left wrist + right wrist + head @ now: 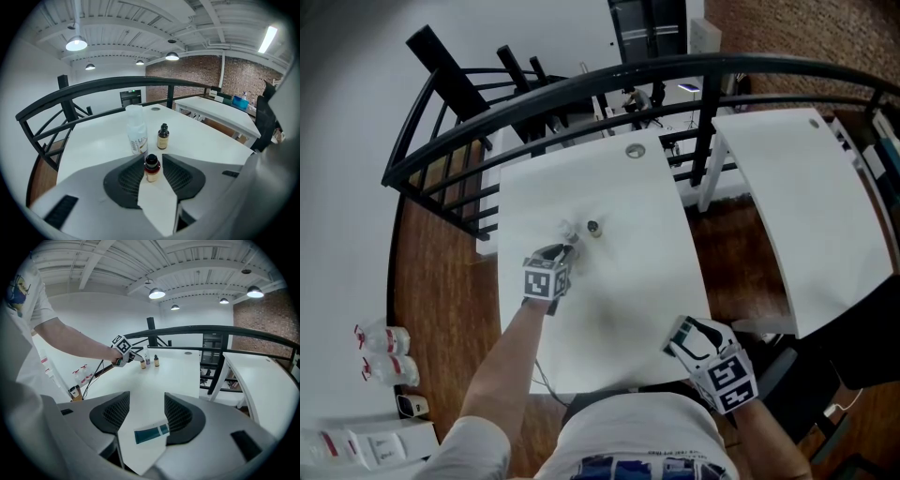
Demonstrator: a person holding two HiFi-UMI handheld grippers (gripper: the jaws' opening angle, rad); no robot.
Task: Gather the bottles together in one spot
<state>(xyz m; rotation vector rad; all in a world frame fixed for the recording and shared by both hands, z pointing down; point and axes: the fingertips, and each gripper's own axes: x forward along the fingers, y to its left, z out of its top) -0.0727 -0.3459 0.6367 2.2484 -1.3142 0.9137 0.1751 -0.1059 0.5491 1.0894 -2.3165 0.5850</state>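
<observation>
A small amber bottle with a black cap stands on the white table between the jaws of my left gripper. The pads sit just off its sides, so the gripper is open. Right behind it stand a clear white bottle and a second amber bottle, close together. From above, the left gripper is just short of the clear bottle and the amber bottle. My right gripper hangs open and empty near the table's front right corner, far from the bottles.
A flat teal-and-white strip lies on the table under the right gripper. A black railing curves behind the table. A second white table stands to the right. Plastic bottles and boxes sit on the floor at the left.
</observation>
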